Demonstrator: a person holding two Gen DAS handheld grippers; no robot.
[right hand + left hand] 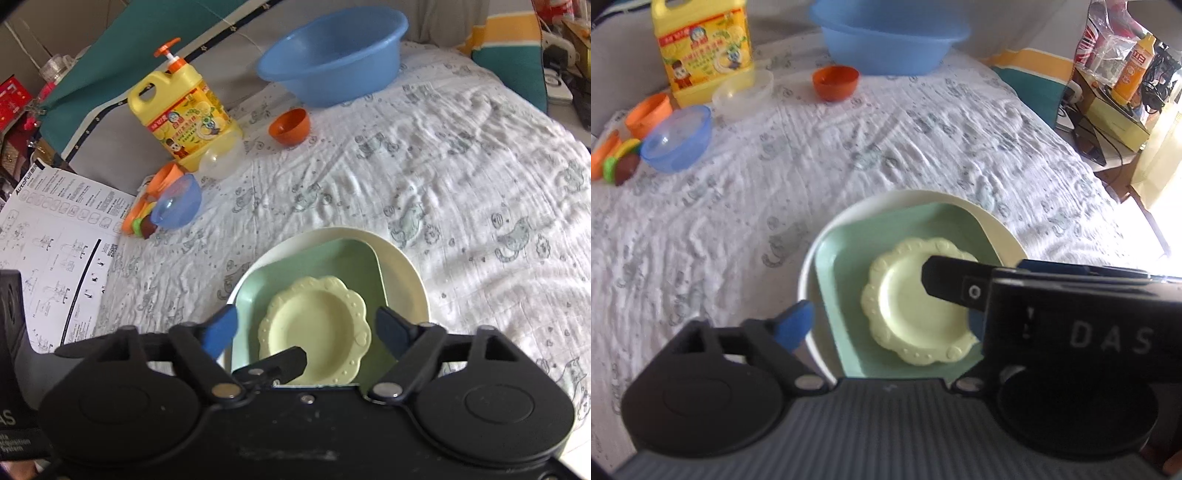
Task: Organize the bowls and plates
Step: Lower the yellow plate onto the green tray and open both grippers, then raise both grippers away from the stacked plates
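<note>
- On the bed (849, 155), from the left wrist view, three dishes sit nested: a scalloped yellow plate (916, 306) inside a green square plate (846, 266), inside a white round plate (812, 266).
- The left gripper (886, 321) hangs over that stack with its fingers (796, 325) spread wide, grasping nothing; the right gripper's dark finger crosses over the yellow plate.
- Far off lie an orange bowl (835, 82), a blue bowl (676, 138) and a clear bowl (743, 94), near a blue basin (890, 40).
- From the right wrist view, the right gripper (308, 328) straddles the yellow plate, fingers (221, 330) released and clear of its rim.
- I'd judge the plates stacked and the bowls next. Draw both grippers straight up so no finger catches a scalloped edge, then approach a bowl (289, 126) rim-on and nest by size.
</note>
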